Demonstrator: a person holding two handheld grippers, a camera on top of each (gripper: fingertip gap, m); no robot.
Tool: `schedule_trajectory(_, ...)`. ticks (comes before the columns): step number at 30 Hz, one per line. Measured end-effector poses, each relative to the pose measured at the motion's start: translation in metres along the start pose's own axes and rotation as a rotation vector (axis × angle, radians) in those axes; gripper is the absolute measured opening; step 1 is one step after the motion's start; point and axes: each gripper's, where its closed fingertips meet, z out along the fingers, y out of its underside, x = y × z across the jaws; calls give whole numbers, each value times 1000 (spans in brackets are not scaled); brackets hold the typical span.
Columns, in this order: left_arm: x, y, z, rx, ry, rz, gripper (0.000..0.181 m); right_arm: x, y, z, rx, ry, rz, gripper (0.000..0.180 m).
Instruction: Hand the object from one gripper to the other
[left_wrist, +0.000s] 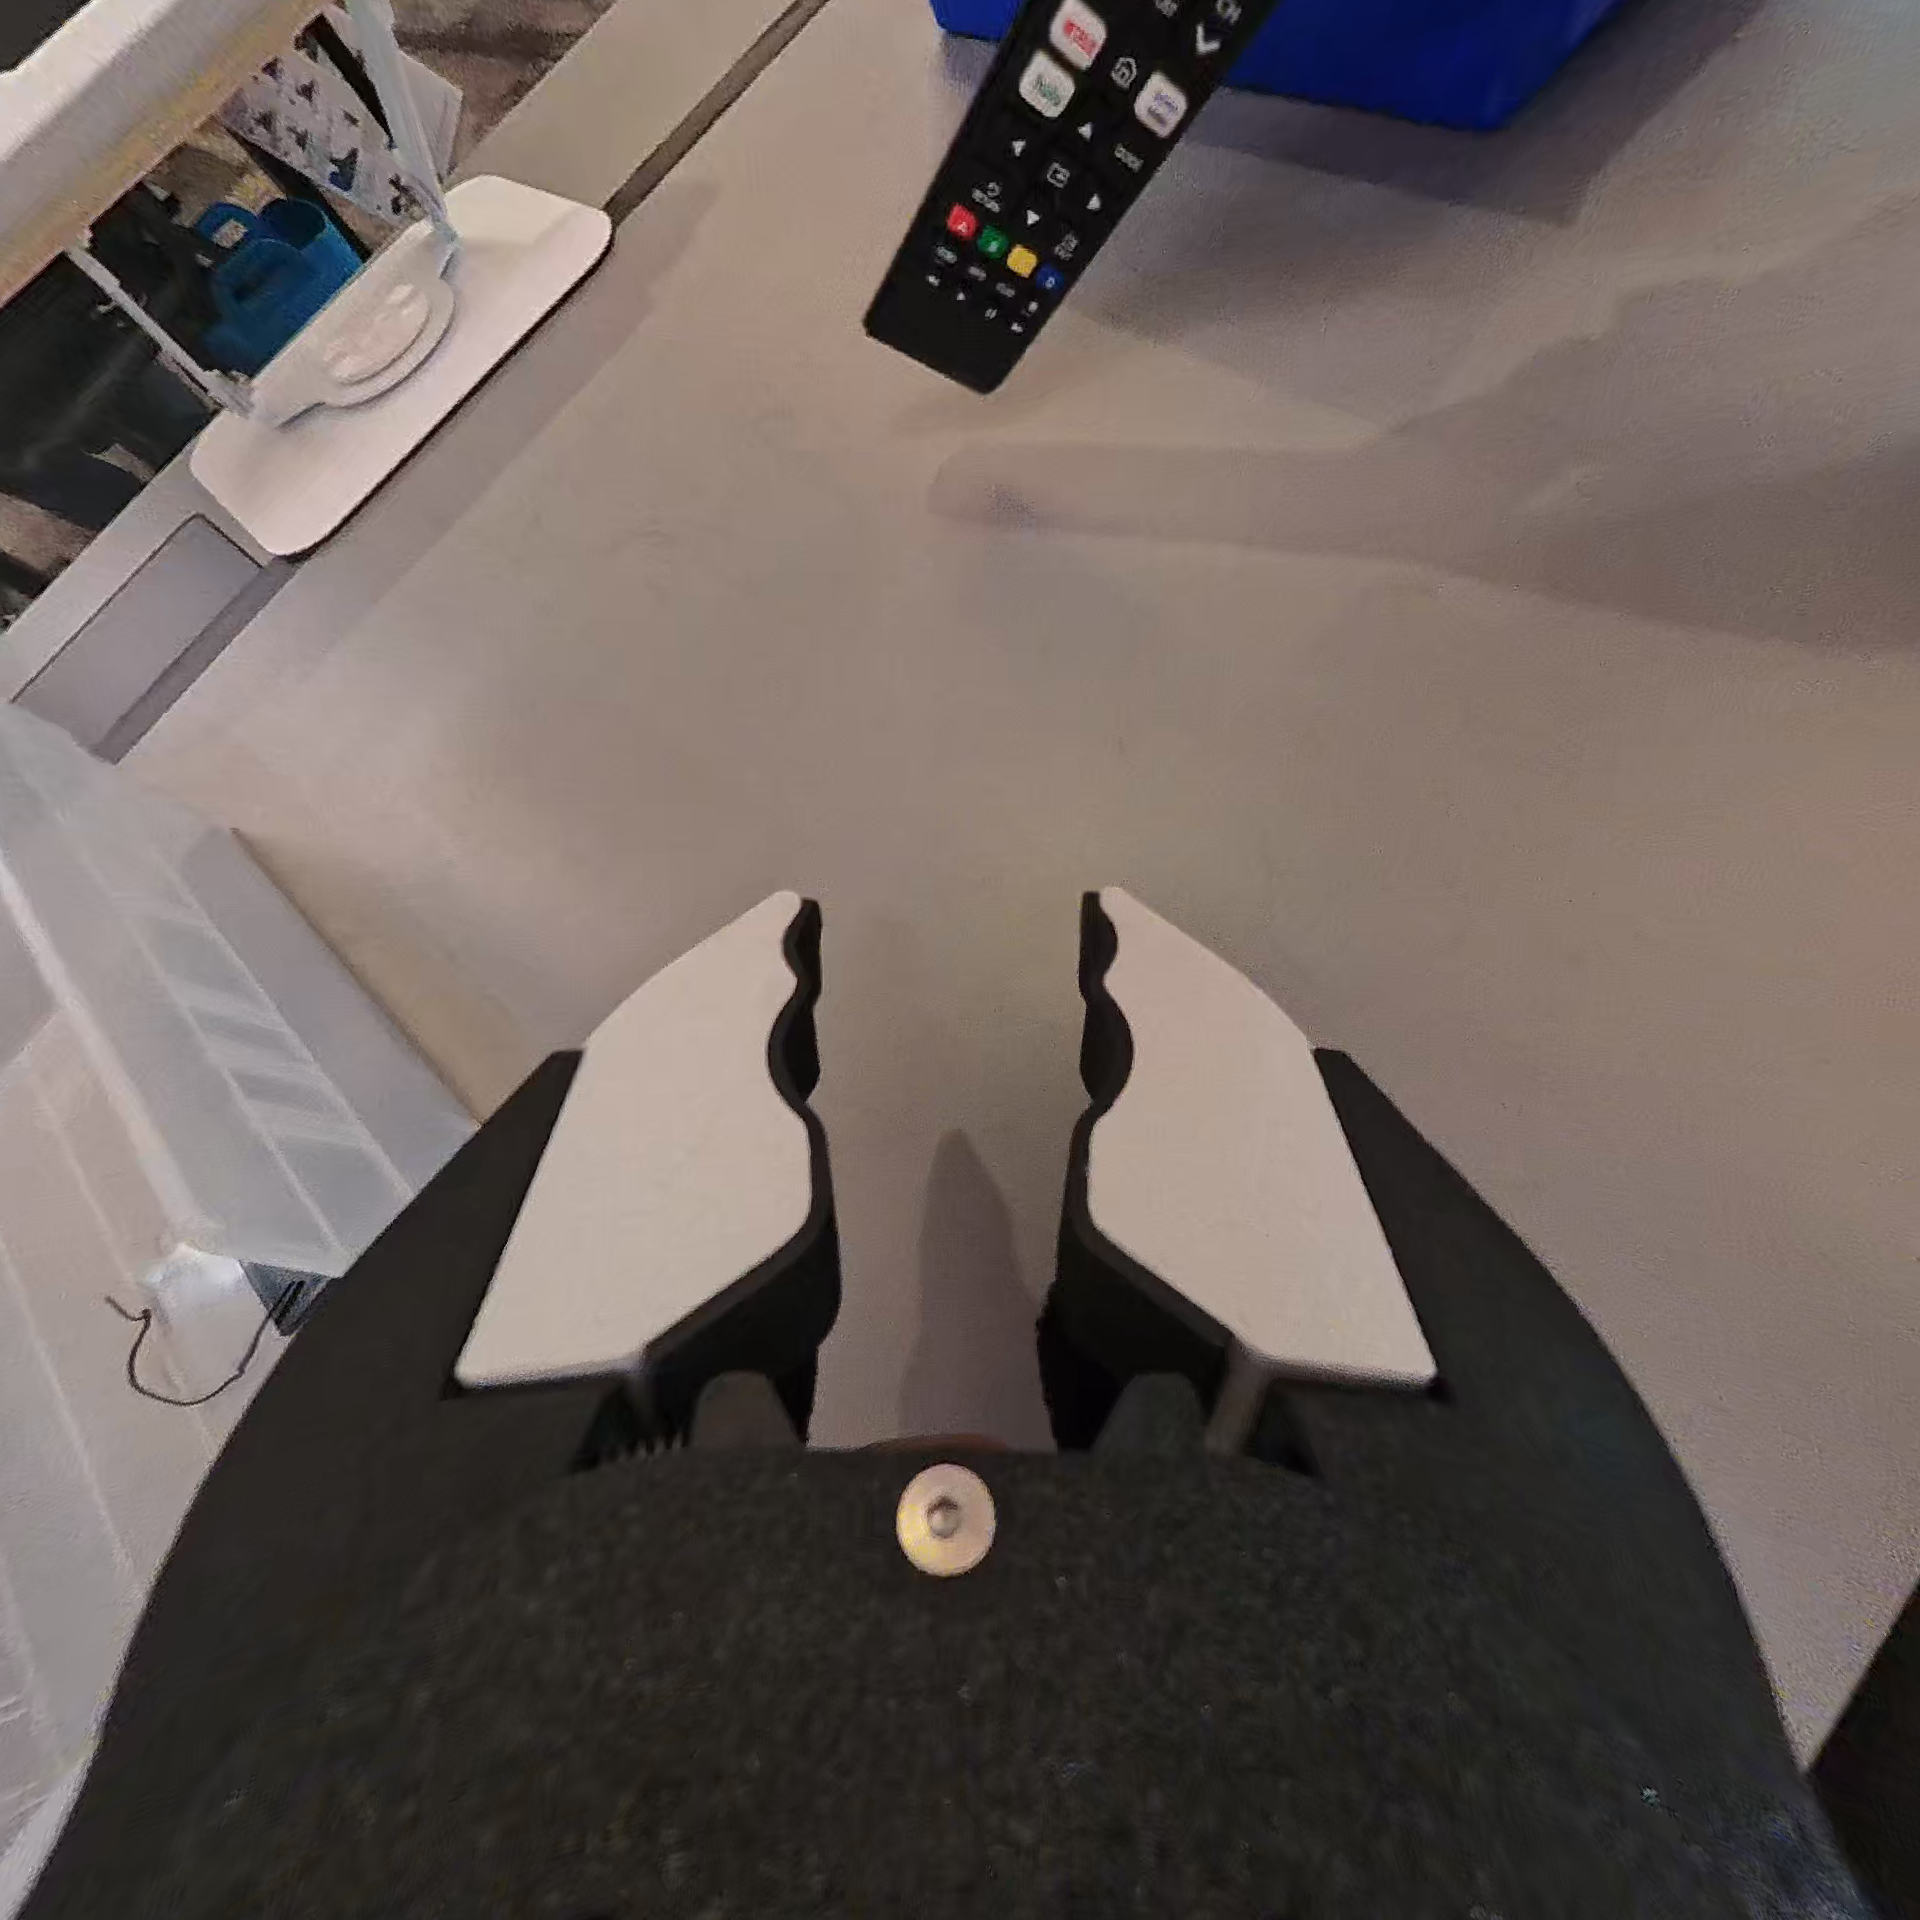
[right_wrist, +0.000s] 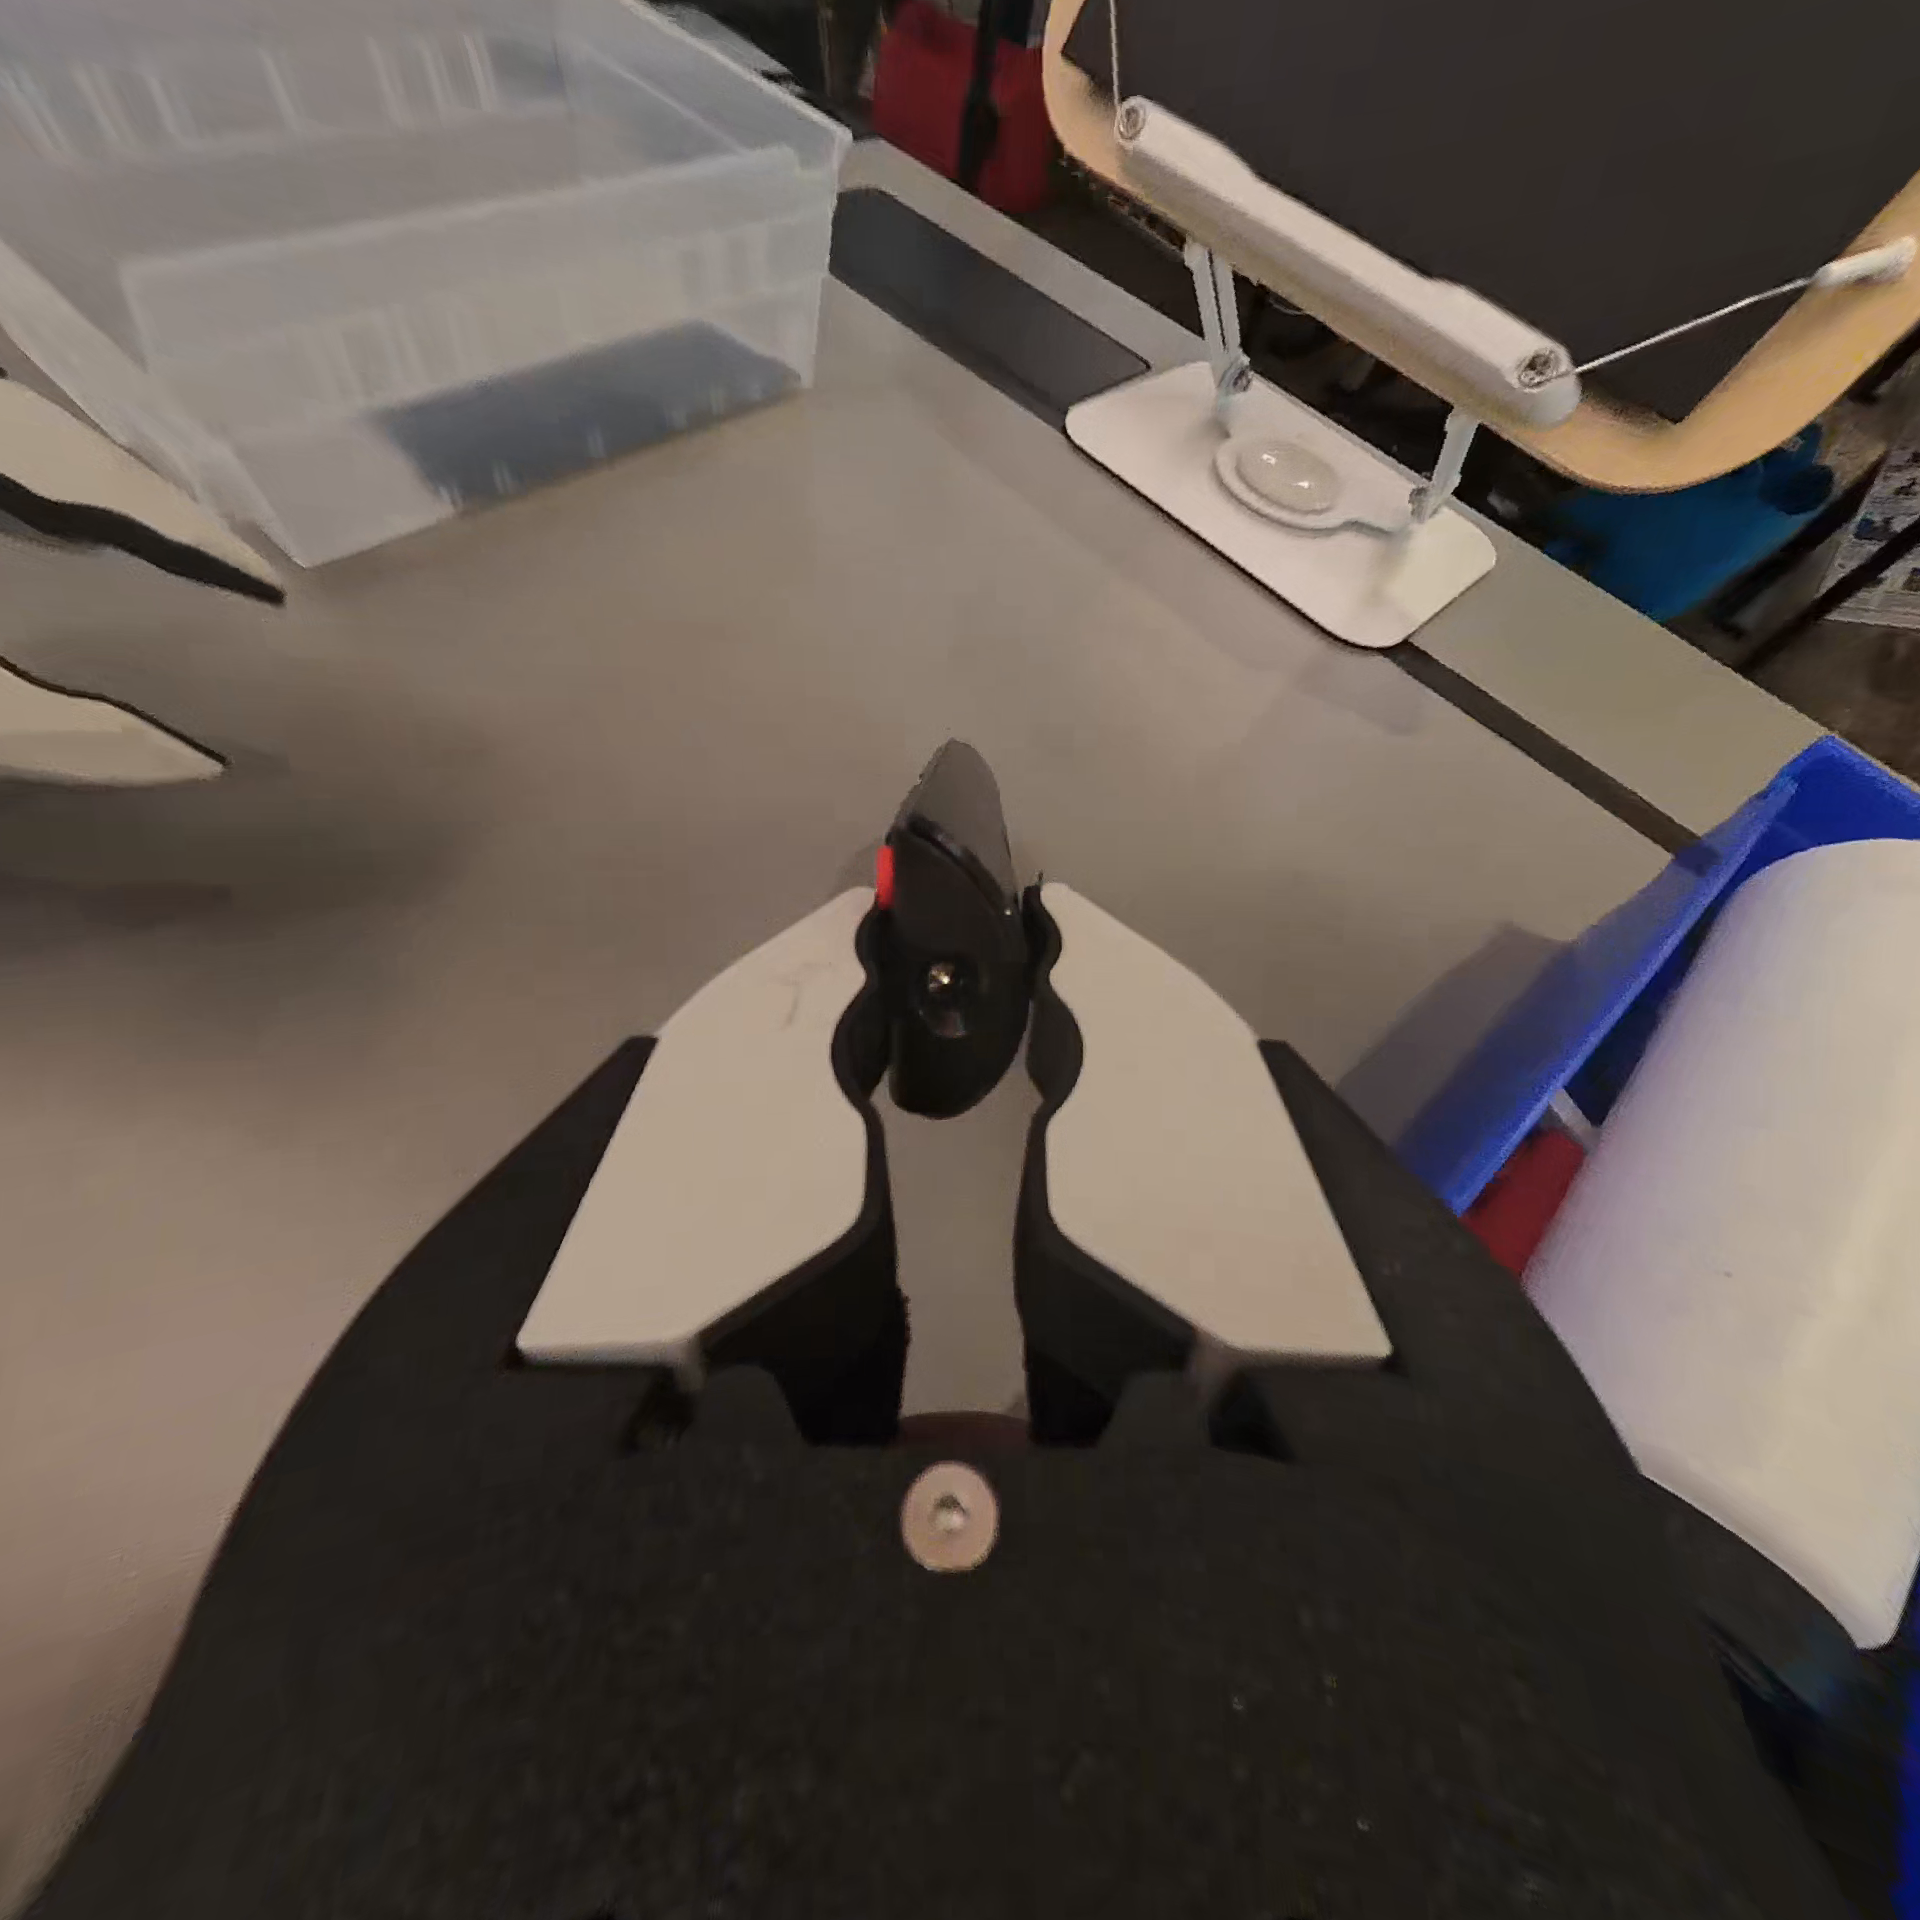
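Note:
A black remote control with coloured buttons hangs in the air above the grey table at the top of the left wrist view. Its upper end runs out of frame. My left gripper is open and empty, well short of the remote's lower end. In the right wrist view my right gripper is shut on the remote, seen end-on between the fingers. The left gripper's white fingers show at the left edge of that view, spread apart.
A clear plastic bin stands at the table's far left and also shows in the left wrist view. A white lamp base sits near the table edge. A blue bin holds a white roll. Left tips to right tips: about 20 cm.

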Motion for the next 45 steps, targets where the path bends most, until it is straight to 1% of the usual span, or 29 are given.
schedule_trajectory(4,-1,6,-4,-22,-16,-17,49,7,4,2,-18,67,-60,23)
schedule_trajectory(5,-2,10,-7,-33,-25,-39,49,9,1,1,-6,79,-80,23)
schedule_trajectory(7,4,14,-14,-20,13,-97,49,23,-12,-7,31,137,-133,23)
schedule_trajectory(8,6,15,-17,-6,31,-124,49,40,-22,-17,54,201,-164,23)
schedule_trajectory(10,6,17,-23,11,32,-160,49,90,-41,-44,96,373,-212,23)
schedule_trajectory(12,5,17,-28,26,26,-175,49,152,-43,-73,54,561,-228,24)
schedule_trajectory(14,3,13,-30,47,19,-178,49,214,-18,-92,-85,740,-225,24)
schedule_trajectory(15,2,12,-29,54,22,-184,49,238,2,-95,-170,792,-211,24)
schedule_trajectory(16,4,13,-28,51,34,-189,49,255,24,-93,-249,805,-185,24)
schedule_trajectory(17,5,15,-26,38,44,-193,49,264,44,-87,-306,793,-149,24)
schedule_trajectory(18,6,18,-25,26,47,-191,49,268,59,-81,-321,773,-121,24)
schedule_trajectory(20,6,19,-23,18,45,-175,49,267,77,-69,-320,740,-85,24)
schedule_trajectory(22,7,19,-22,15,43,-155,49,265,99,-58,-398,709,-75,24)
schedule_trajectory(25,11,22,-19,-7,42,-124,50,263,113,-53,-439,710,-61,24)
schedule_trajectory(27,11,25,-17,-26,30,-97,51,260,123,-54,-506,705,-45,25)
schedule_trajectory(30,14,28,-14,-43,30,-71,55,255,148,-55,-624,677,26,27)
schedule_trajectory(32,15,32,-11,-68,23,-67,59,251,160,-57,-650,657,107,28)
schedule_trajectory(35,16,36,-10,-91,26,-68,59,248,166,-60,-629,639,190,29)
schedule_trajectory(38,16,35,-11,-84,30,-82,60,244,165,-66,-629,621,220,34)
schedule_trajectory(42,15,33,-11,-66,42,-107,61,235,155,-75,-581,569,250,46)
schedule_trajectory(45,15,30,-11,-48,51,-129,62,221,138,-90,-571,522,262,48)
